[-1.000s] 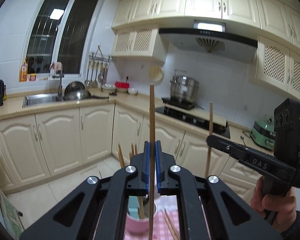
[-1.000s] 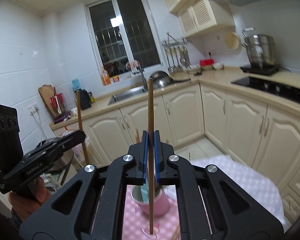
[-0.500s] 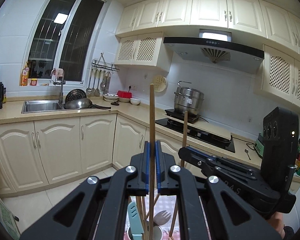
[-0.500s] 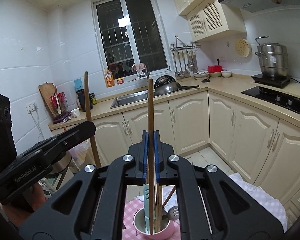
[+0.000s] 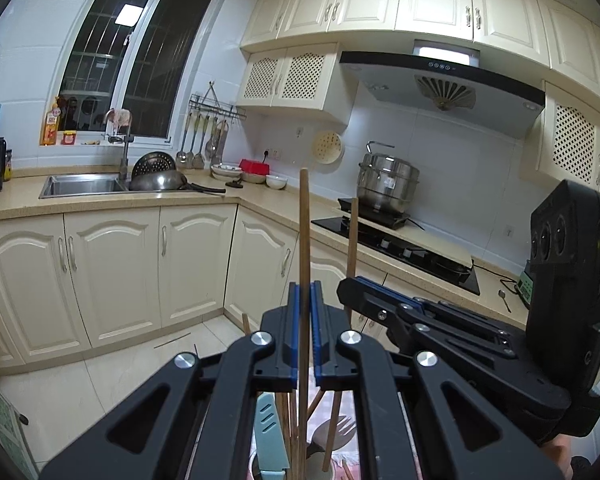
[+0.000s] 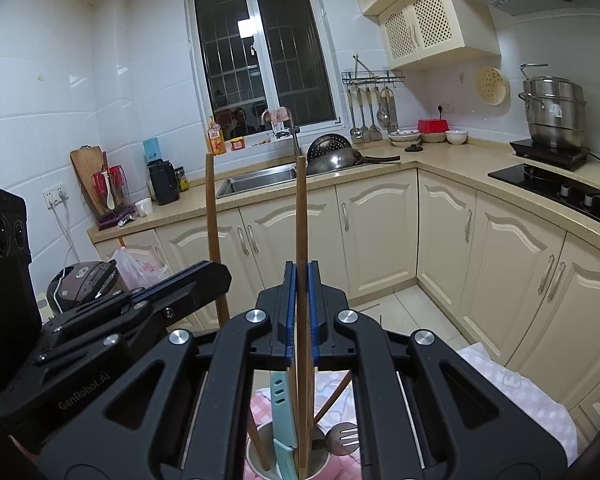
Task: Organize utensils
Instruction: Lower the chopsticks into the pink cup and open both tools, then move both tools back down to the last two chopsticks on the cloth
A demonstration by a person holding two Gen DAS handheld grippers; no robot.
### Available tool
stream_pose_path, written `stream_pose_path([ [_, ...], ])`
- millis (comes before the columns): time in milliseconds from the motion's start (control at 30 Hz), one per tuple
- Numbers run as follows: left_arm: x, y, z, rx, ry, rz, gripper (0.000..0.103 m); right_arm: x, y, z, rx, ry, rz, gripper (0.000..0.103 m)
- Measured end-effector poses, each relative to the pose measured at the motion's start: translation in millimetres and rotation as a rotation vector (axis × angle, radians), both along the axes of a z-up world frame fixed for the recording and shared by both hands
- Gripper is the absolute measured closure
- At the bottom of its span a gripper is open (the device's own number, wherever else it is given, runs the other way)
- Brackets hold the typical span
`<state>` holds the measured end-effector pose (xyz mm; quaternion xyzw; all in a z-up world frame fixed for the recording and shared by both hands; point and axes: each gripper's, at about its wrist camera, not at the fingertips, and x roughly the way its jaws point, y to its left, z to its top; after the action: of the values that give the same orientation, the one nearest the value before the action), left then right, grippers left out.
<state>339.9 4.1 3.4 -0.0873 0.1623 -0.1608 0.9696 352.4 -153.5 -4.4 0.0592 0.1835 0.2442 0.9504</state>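
Observation:
My left gripper [image 5: 304, 320] is shut on an upright wooden chopstick [image 5: 304, 220]. Its lower end runs down among the utensils in the cup [image 5: 256, 466] below. My right gripper [image 6: 301, 308] is likewise shut on an upright chopstick [image 6: 301, 216], whose tip stands inside the pink cup [image 6: 253, 450]. The cup also holds a teal knife [image 6: 282, 408], a metal fork [image 6: 342, 436] and other chopsticks. The two grippers sit side by side. The right gripper [image 5: 352, 292] shows in the left wrist view, and the left gripper [image 6: 216, 276] in the right wrist view.
The cup stands on a pink checked cloth [image 6: 520, 396]. Cream cabinets [image 6: 372, 236] with a sink [image 6: 256, 180], a hob [image 6: 560, 188] and a steel pot [image 6: 552, 112] wrap around behind. A rice cooker [image 6: 84, 280] sits low on the left.
Both grippers have drawn closer together and sunk over the cup. The lower ends of both chopsticks have gone down into the cup. Both grips are unchanged.

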Motion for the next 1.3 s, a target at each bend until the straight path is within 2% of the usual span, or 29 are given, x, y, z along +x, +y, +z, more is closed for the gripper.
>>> stream_pose_path([
  [167, 5.8, -3.8, -12.0, 0.003, 0.019, 0.006, 0.098, 4.2, 2.6, -9.6, -0.014, 0.009, -0.001, 0.097],
  [300, 7.8, -6.7, -21.7, 0.024, 0.046, 0.004, 0.096, 7.0, 3.4, -21.0, -0.038, 0.057, 0.011, 0.095],
  [367, 7.9, -4.6, -26.0, 0.022, 0.067, 0.003, 0.091, 8.0, 0.2, -24.8, -0.041, 0.081, 0.011, 0.078],
  [400, 6.2, -1.4, -27.0, 0.016, 0.069, 0.014, 0.084, 6.7, -6.2, -26.5, -0.035, 0.091, -0.016, 0.058],
  [433, 3.7, 3.3, -27.1, 0.007, 0.068, 0.026, 0.067, 5.7, -11.1, -27.6, -0.028, 0.094, -0.042, 0.039],
  [467, 1.5, 7.3, -26.8, 0.001, 0.070, 0.035, 0.055, 3.7, -22.6, -28.1, 0.006, 0.099, -0.069, 0.033],
  [500, -1.2, 10.7, -26.3, -0.001, 0.069, 0.047, 0.034, 2.5, -30.9, -28.2, 0.037, 0.105, -0.071, 0.025],
  [533, -3.7, 13.2, -25.7, -0.001, 0.064, 0.058, 0.025, 0.7, -40.4, -28.1, 0.066, 0.114, -0.082, 0.019],
  [633, -13.0, 17.1, -23.1, 0.023, 0.060, 0.079, 0.018, -6.7, -59.6, -26.2, 0.097, 0.123, -0.122, 0.008],
  [700, -19.0, 17.3, -21.0, 0.036, 0.058, 0.089, 0.012, -11.7, -70.6, -25.9, 0.101, 0.135, -0.145, 0.007],
  [1033, -48.2, 13.7, -22.3, 0.079, 0.085, 0.090, 0.012, -38.7, -108.7, -29.1, 0.099, 0.215, -0.228, 0.006],
  [1300, -70.3, 5.3, -31.6, 0.093, 0.112, 0.069, 0.012, -62.8, -124.7, -38.6, 0.094, 0.261, -0.251, 0.006],
])
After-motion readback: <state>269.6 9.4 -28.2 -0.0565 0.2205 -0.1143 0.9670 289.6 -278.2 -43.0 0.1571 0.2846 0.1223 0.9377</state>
